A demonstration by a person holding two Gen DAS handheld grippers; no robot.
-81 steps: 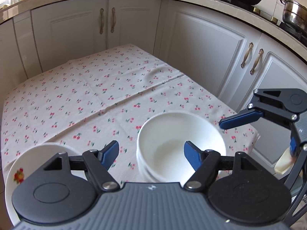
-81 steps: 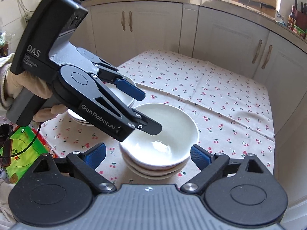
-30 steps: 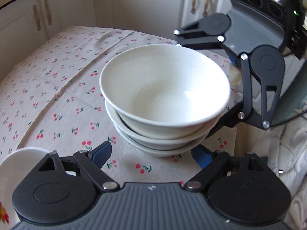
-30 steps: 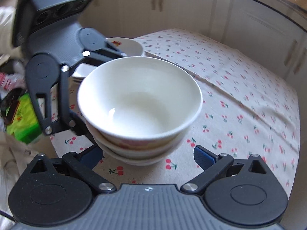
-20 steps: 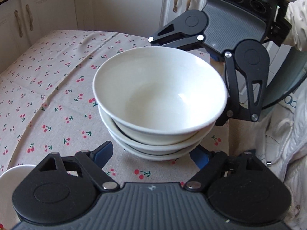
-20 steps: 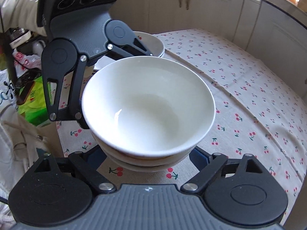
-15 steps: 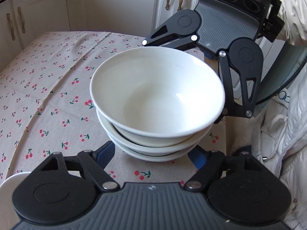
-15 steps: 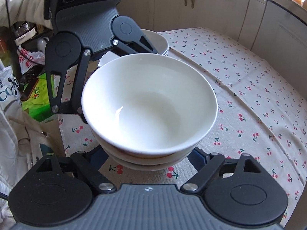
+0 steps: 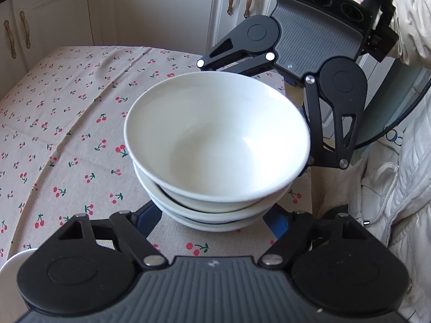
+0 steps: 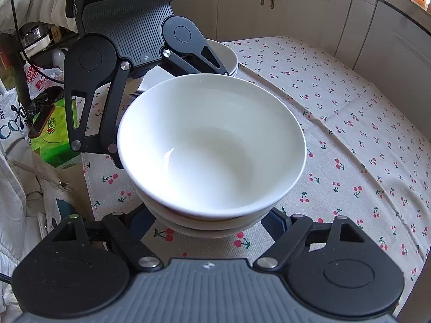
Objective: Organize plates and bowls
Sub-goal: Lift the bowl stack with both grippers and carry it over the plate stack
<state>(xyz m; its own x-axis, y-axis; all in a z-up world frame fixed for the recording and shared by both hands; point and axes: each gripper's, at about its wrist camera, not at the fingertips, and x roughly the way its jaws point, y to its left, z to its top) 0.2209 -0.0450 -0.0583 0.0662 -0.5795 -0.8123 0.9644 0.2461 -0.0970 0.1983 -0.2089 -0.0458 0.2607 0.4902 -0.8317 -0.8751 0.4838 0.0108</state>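
Observation:
A stack of three white bowls (image 9: 215, 140) (image 10: 212, 148) stands on the cherry-print tablecloth (image 9: 67, 134) near its front edge. My left gripper (image 9: 212, 219) reaches low around the stack from one side. Its blue fingers (image 9: 146, 219) tuck against the lowest bowl, shut on the stack. My right gripper (image 10: 207, 223) comes in from the opposite side with the stack between its jaws, which are still closing. Its blue pads (image 10: 274, 224) lie against the bottom bowl. Each gripper's fingertips are hidden under the bowl rims.
A second pile of white dishes (image 10: 229, 56) sits behind the left gripper's body, and a white plate rim (image 9: 16, 258) shows at the lower left. White cabinets (image 9: 161, 13) ring the table. A green box (image 10: 51, 134) and a person's white jacket (image 9: 404, 161) lie beyond the table edge.
Both grippers came down from above the stack to its opposite sides. Their jaws have narrowed onto the lowest bowl, and the fingertips have slid under the rims.

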